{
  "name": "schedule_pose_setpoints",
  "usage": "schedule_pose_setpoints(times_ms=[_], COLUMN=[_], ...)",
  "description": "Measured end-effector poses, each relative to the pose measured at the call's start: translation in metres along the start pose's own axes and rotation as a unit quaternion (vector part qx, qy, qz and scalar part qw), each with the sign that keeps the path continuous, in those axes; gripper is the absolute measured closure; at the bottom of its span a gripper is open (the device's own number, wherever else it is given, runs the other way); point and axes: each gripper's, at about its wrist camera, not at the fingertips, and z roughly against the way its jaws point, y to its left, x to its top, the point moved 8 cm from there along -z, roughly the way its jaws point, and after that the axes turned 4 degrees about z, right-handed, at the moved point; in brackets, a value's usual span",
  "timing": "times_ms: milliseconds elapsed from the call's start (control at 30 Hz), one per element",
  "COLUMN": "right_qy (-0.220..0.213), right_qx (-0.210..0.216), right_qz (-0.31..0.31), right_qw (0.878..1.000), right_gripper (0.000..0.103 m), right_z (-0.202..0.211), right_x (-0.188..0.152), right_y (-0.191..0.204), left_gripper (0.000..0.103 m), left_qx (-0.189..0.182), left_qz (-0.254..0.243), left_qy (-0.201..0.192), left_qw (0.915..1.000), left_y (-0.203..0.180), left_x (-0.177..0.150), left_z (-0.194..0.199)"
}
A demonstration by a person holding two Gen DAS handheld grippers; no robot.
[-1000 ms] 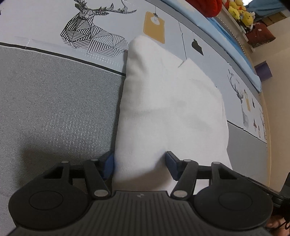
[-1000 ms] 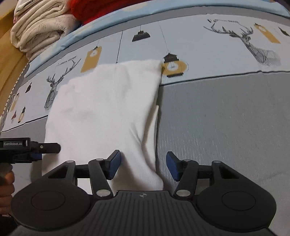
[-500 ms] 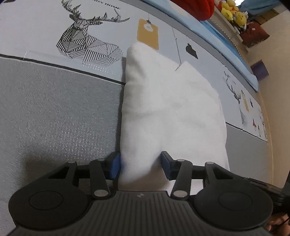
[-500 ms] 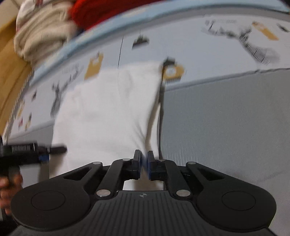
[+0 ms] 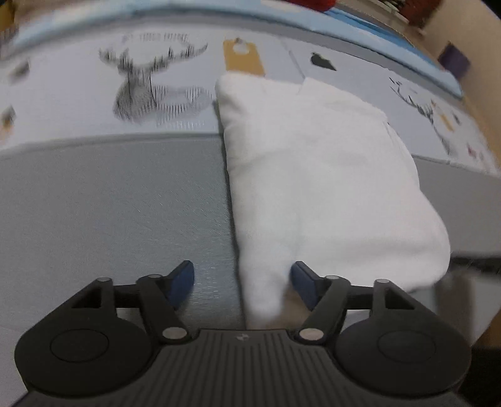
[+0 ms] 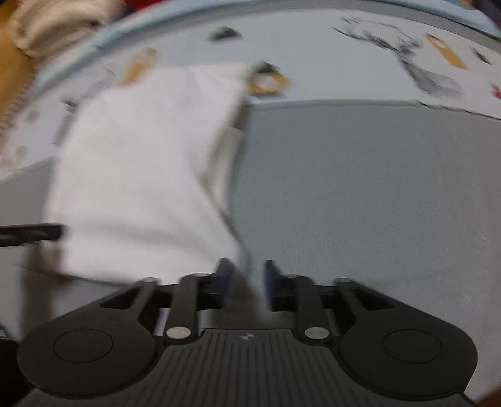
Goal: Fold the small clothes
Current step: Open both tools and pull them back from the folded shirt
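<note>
A folded white garment (image 5: 313,172) lies on a bedspread (image 5: 109,203) with a grey band and a deer print. My left gripper (image 5: 241,269) points down at the garment's near left corner. Its jaws are opening wide; the corner hangs between them beside the right finger, and the left pad is clear of it. In the right wrist view the garment (image 6: 141,172) is blurred. My right gripper (image 6: 246,266) is at its near right corner, jaws opening with a narrow gap. The corner tip reaches into that gap and the pads do not press it.
The left gripper's tip (image 6: 31,233) shows at the left edge of the right wrist view. Folded beige blankets (image 6: 56,22) lie at the far left of the bed. Grey bedspread (image 6: 360,188) stretches to the right of the garment. A purple object (image 5: 454,58) sits beyond the bed.
The right jaws closed on the garment's near right edge and have now parted again. The left jaws narrowed around the left corner, then widened. Both views have swung and blurred.
</note>
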Motion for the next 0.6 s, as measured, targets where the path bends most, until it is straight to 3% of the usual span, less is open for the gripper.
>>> schedule_pose_setpoints(times_ms=[67, 133, 167, 200, 233, 333, 433, 500, 600], right_qy=[-0.047, -0.102, -0.132, -0.153, -0.168, -0.196, -0.257, -0.290, -0.325], right_qx=[-0.016, -0.032, -0.046, -0.055, -0.064, -0.086, -0.087, -0.078, -0.076], right_qz=[-0.025, -0.027, -0.020, -0.015, -0.011, 0.001, 0.001, 0.013, 0.035], right_qw=[0.998, 0.994, 0.990, 0.987, 0.984, 0.977, 0.963, 0.954, 0.942], right_gripper=[0.073, 0.067, 0.062, 0.045, 0.031, 0.029, 0.028, 0.023, 0.014], right_z=[0.022, 0.047, 0.061, 0.071, 0.079, 0.102, 0.144, 0.169, 0.198], right_x=[0.005, 0.008, 0.009, 0.008, 0.006, -0.003, -0.013, -0.021, -0.042], right_y=[-0.017, -0.026, -0.030, -0.033, -0.036, -0.042, -0.036, -0.020, 0.002], left_gripper=[0.017, 0.016, 0.008, 0.003, 0.000, 0.000, 0.000, 0.000, 0.000], left_qx=[0.042, 0.077, 0.085, 0.090, 0.089, 0.075, 0.058, 0.059, 0.053], left_qz=[-0.046, -0.078, -0.081, -0.077, -0.067, -0.049, -0.036, -0.031, -0.030], left_qy=[-0.040, -0.087, -0.107, -0.125, -0.152, -0.206, -0.248, -0.267, -0.269], left_qw=[0.9973, 0.9901, 0.9873, 0.9850, 0.9821, 0.9744, 0.9663, 0.9614, 0.9612], left_y=[-0.002, -0.003, -0.003, -0.004, -0.005, -0.020, -0.039, -0.049, -0.065], left_x=[0.001, 0.006, 0.008, 0.010, 0.012, 0.013, -0.002, -0.018, -0.048], left_z=[0.019, 0.047, 0.061, 0.076, 0.094, 0.140, 0.178, 0.198, 0.216])
